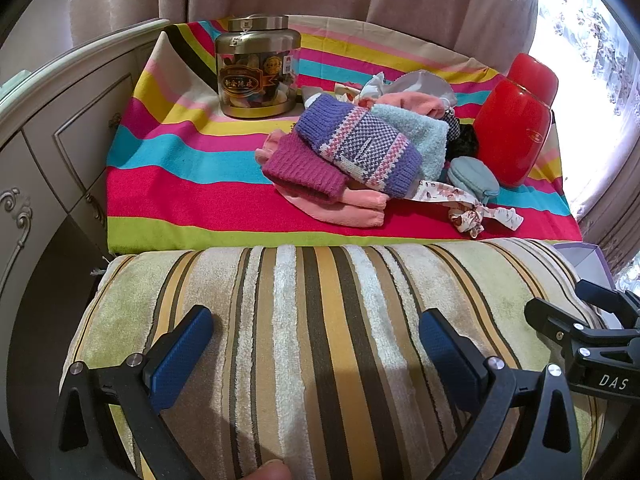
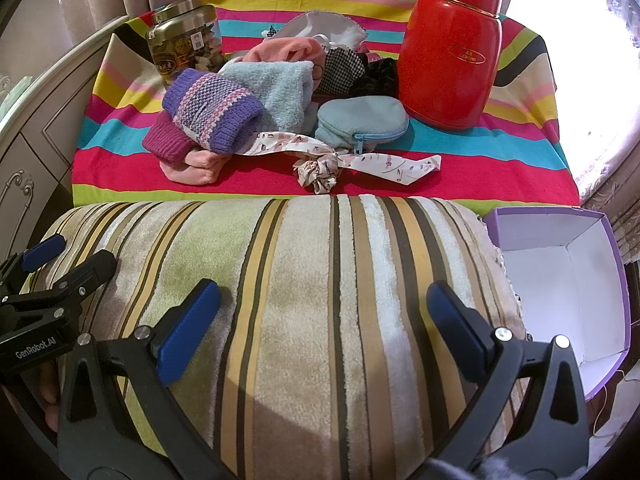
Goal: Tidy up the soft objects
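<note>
A pile of soft things lies on the rainbow-striped cloth (image 1: 180,168): a purple patterned knit piece (image 1: 360,146) (image 2: 212,110), a magenta knit piece (image 1: 302,168), pink cloth (image 1: 344,210), a light blue fluffy cloth (image 2: 280,88), a blue zip pouch (image 2: 362,122) and a floral scrunchie ribbon (image 2: 324,168). My left gripper (image 1: 316,344) is open and empty above the striped cushion (image 1: 320,320). My right gripper (image 2: 324,322) is open and empty above the same cushion (image 2: 300,280), to the right of the left one.
A glass jar with a metal lid (image 1: 258,68) stands at the cloth's back left. A red thermos (image 2: 452,48) stands at the back right. An open purple box with a white inside (image 2: 560,280) sits right of the cushion. A white cabinet (image 1: 48,128) is on the left.
</note>
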Motion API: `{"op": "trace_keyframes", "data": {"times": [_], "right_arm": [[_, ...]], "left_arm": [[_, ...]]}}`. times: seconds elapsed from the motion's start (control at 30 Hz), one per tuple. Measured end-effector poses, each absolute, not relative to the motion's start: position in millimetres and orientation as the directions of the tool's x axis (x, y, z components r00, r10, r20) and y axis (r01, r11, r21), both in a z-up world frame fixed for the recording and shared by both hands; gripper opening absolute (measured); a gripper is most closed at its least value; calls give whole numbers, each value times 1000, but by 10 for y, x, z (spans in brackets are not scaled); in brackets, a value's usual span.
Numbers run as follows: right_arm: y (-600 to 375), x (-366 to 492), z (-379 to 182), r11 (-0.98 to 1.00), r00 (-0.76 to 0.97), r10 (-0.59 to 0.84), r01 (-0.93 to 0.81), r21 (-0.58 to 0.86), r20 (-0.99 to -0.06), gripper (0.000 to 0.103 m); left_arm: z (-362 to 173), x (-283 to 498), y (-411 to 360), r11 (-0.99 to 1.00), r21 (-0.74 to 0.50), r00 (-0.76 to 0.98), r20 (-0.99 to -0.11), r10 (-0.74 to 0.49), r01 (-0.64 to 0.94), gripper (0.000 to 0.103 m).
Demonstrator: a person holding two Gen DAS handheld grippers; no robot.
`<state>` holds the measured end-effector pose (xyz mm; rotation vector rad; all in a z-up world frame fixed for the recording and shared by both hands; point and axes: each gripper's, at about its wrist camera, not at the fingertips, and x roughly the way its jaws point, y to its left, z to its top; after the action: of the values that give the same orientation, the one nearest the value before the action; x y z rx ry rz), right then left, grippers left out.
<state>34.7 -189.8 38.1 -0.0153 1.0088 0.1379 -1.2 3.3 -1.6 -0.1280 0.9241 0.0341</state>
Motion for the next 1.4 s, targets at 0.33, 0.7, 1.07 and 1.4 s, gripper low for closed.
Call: {"op": "trace_keyframes", "data": {"times": [0.33,0.7,1.07,1.4], "right_arm": [[-1903,348,384,992,523,104,-119,48,-846,103],[-1902,348,387,992,523,103,-119,47,-846,103],[-1902,345,384,992,524,104,-119,48,-845,103],[-1897,347,383,992,525,104,-120,48,-845,103]], "left_arm": [[-16,-12,17,993,-88,601,-799,-20,-84,103],[-13,-16,21,992,-92,602,-798,-23,-83,103],[-12,-26,37,991,-100,606,-795,-29,-85,103],[-11,-32,39,990,-112,610,-791,-36,-86,103]]}}
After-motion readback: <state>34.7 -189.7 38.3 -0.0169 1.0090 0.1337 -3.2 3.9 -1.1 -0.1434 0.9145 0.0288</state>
